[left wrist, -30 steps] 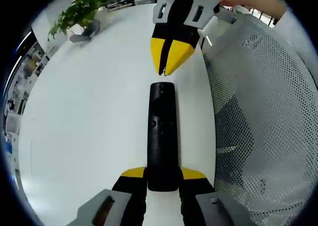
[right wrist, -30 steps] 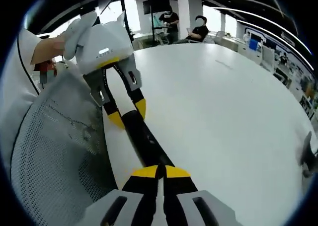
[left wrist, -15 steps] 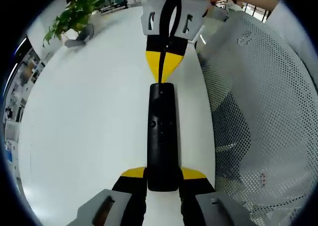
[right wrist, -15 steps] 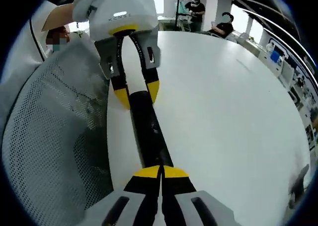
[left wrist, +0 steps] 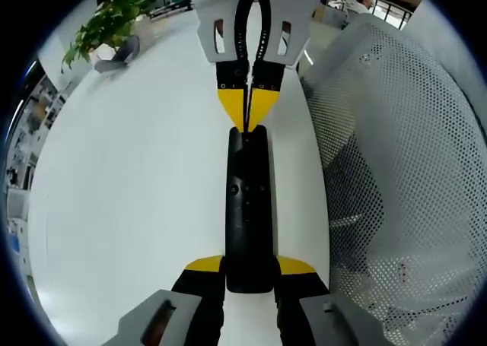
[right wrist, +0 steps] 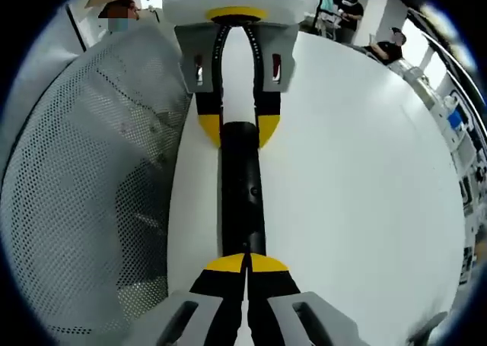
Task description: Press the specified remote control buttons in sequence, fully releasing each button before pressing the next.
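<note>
one black remote (left wrist: 247, 209) is clamped at its near end between the left gripper (left wrist: 249, 265) jaws, lying lengthwise on the white table (left wrist: 129, 179); at its far end the right gripper (left wrist: 247, 110) is seen with jaws pressed together, tips touching the remote's top; one mesh chair (left wrist: 396, 163) stands beside; one potted plant (left wrist: 106, 26) sits far off

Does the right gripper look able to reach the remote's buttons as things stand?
Probably yes: the right gripper, jaws shut, sits at the remote's far end, nothing between; the left gripper only clamps the near end.
</note>
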Demonstrator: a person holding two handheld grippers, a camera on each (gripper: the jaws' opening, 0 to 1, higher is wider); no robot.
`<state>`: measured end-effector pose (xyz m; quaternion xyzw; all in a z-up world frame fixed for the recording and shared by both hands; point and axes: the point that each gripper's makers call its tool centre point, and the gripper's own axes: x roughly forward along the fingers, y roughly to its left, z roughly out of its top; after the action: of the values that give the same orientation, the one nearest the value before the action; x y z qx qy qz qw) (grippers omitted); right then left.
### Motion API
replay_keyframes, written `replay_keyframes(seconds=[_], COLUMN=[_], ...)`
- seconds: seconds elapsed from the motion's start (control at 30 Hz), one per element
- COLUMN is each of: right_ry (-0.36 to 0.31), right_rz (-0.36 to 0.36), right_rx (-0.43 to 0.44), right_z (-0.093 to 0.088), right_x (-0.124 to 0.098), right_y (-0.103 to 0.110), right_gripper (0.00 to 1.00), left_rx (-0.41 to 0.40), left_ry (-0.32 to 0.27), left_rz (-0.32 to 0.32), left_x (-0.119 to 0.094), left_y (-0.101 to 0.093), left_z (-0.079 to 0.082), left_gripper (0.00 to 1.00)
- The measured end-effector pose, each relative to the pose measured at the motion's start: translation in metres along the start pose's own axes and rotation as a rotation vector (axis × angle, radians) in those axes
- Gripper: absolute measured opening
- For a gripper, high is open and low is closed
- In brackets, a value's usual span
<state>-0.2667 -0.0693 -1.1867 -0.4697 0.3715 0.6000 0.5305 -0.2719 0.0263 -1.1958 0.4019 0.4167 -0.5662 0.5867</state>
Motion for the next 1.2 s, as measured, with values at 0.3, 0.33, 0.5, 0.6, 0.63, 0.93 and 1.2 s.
replay_keyframes(seconds=[0.3,0.33,0.5,0.6,0.63,0.93,1.2], right_ry=[-0.039,-0.045,-0.034,-0.036,-0.043,-0.275,-0.281], right_rz=[-0.002,0.002,0.000,0.002,0.003,-0.049,-0.041], right_rx=[0.112,0.138,0.151,0.151,0.156,0.360,0.295], right_z=[-0.001,-0.001,0.000,-0.001,-0.001,0.002,0.012], right_x=[-0.001,-0.001,-0.001,-0.001,-0.001,-0.004,-0.006], right_y=[0.000,-0.001,-0.001,-0.001,-0.001,-0.002,0.000], right_gripper=[0.00,0.00,0.00,0.00,0.00,0.00,0.00], left_rx=[0.012,0.008,-0.012,-0.012,-0.010,-0.008,-0.010], left_ry=[-0.009,-0.012,0.002,0.017,0.018,0.016,-0.003], left_rz=[0.000,0.000,0.002,0.005,0.004,-0.005,-0.003], left_x=[0.000,0.000,0.000,0.000,0.000,0.000,0.000], left_y=[-0.001,0.000,0.000,0.000,0.000,0.000,0.000], left_z=[-0.001,-0.001,0.000,0.000,0.000,-0.001,0.000], left_gripper=[0.24,0.24,0.24,0.24,0.24,0.24,0.24])
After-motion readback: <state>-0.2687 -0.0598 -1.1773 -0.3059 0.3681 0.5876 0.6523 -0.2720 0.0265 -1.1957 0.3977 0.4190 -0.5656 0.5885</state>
